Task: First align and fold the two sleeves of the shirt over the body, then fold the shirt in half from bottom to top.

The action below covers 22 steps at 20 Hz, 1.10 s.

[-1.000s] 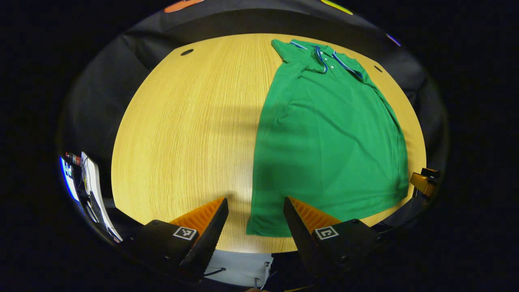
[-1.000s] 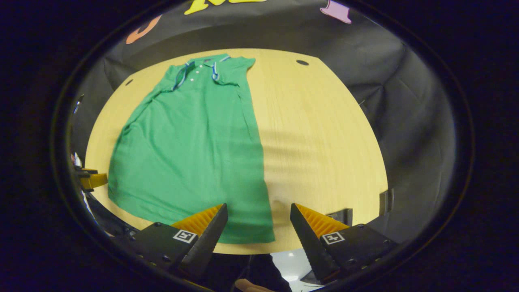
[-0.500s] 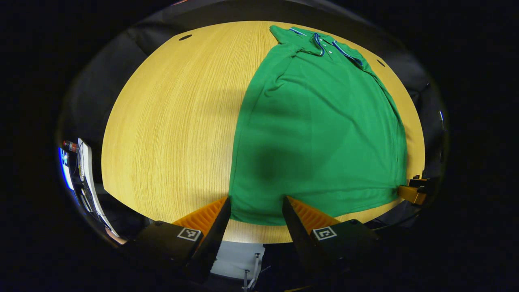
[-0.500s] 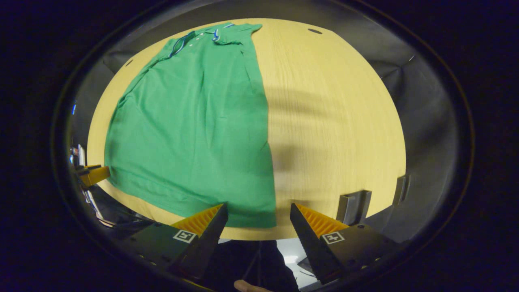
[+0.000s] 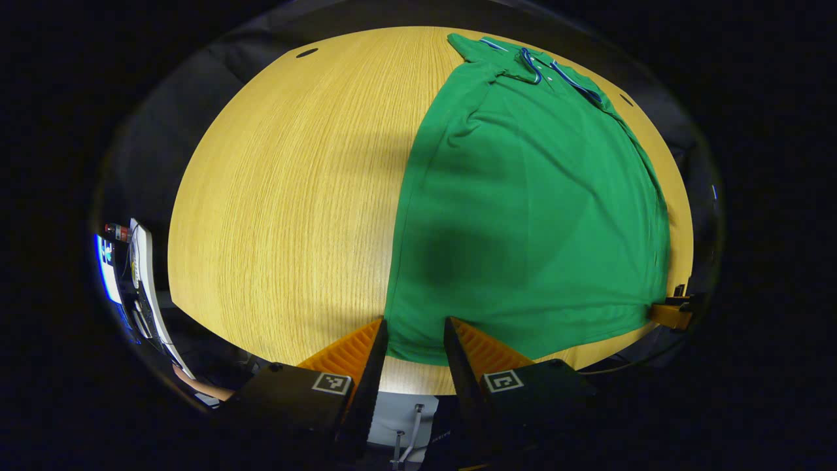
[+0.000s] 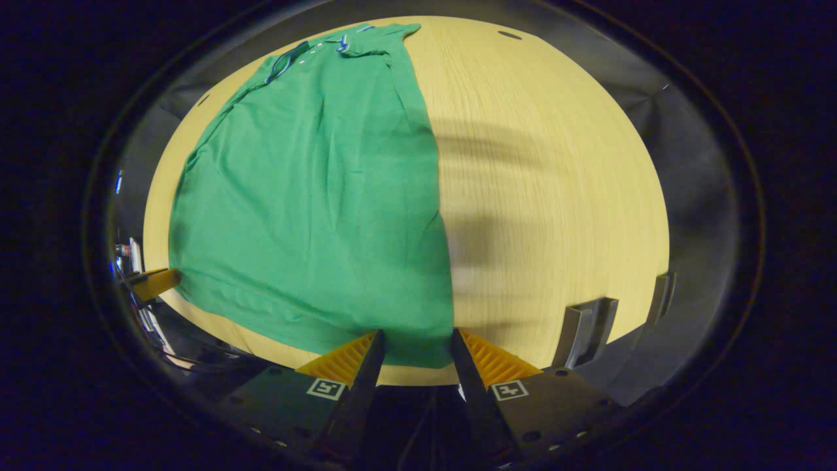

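Observation:
A green polo shirt (image 5: 523, 209) lies flat on the wooden table (image 5: 281, 196), collar with blue and white trim at the far end, sleeves folded in over the body. My left gripper (image 5: 415, 324) is at the near hem's left corner, jaws narrowed but still apart, with the hem between the fingertips. In the right gripper view the shirt (image 6: 307, 196) reaches the near edge, and my right gripper (image 6: 417, 333) straddles its right hem corner the same way. Each view shows the other gripper at the opposite hem corner: the right gripper (image 5: 667, 314), the left gripper (image 6: 153, 282).
The table's near edge runs just under both grippers. Two metal brackets (image 6: 582, 327) stand at the table edge right of my right gripper. A lit screen and gear (image 5: 111, 268) sit off the table to the left. Bare wood (image 6: 543, 196) flanks the shirt.
Both grippers have come down and forward to the shirt's near hem corners. Their fingers have narrowed around the hem. The shirt lies as before.

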Tool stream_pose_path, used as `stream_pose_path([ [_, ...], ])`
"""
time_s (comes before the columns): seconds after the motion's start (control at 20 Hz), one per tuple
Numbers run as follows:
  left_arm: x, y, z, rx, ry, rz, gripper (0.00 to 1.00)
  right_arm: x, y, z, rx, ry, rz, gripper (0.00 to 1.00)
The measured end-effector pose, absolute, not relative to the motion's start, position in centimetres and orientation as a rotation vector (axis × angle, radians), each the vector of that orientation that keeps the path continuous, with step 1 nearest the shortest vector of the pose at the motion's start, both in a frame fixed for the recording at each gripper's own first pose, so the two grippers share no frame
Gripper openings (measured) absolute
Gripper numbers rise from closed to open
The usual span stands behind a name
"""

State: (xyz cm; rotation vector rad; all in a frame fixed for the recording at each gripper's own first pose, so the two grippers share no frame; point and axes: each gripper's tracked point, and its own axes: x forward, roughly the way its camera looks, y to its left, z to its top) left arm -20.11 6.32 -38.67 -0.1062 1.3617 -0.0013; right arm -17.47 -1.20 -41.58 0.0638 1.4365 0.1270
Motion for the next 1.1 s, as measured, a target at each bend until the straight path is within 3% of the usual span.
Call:
stream_pose_path([
  [0.15, -19.8, 6.7, -38.8, -0.105, 1.361, 0.003, 0.6, -17.2, -0.7, -41.3, 0.055, 1.448, 0.141, 0.65],
  [0.2, -19.8, 6.9, -38.8, -0.096, 1.361, 0.018, 0.51, -17.4, -0.4, -41.7, 0.066, 1.455, 0.145, 0.6],
  [0.3, -19.9, 6.7, -38.9, -0.104, 1.362, 0.013, 0.34, -17.3, 0.4, -41.5, 0.094, 1.463, 0.153, 0.45],
  [0.35, -19.8, 6.5, -38.9, -0.103, 1.36, 0.0, 0.36, -17.3, 0.8, -41.6, 0.111, 1.468, 0.156, 0.32],
  [0.4, -19.7, 6.5, -38.8, -0.11, 1.358, -0.005, 0.24, -17.5, 1.0, -41.5, 0.121, 1.479, 0.153, 0.2],
  [0.45, -19.7, 6.5, -38.8, -0.122, 1.359, -0.007, 0.19, -17.5, 1.1, -41.6, 0.119, 1.486, 0.15, 0.07],
  [0.5, -19.7, 6.3, -38.7, -0.135, 1.358, -0.011, 0.12, -17.4, 1.2, -41.4, 0.115, 1.49, 0.162, 0.07],
  [0.65, -19.2, 5.4, -38.1, -0.28, 1.322, -0.012, 0.05, -16.6, 1.4, -40.8, 0.109, 1.444, 0.198, 0.01],
  [1.1, -11.6, 5.6, -31.6, -0.252, 1.088, -0.073, 0.04, -11.2, 2.7, -35.3, 0.163, 1.152, 0.279, 0.01],
])
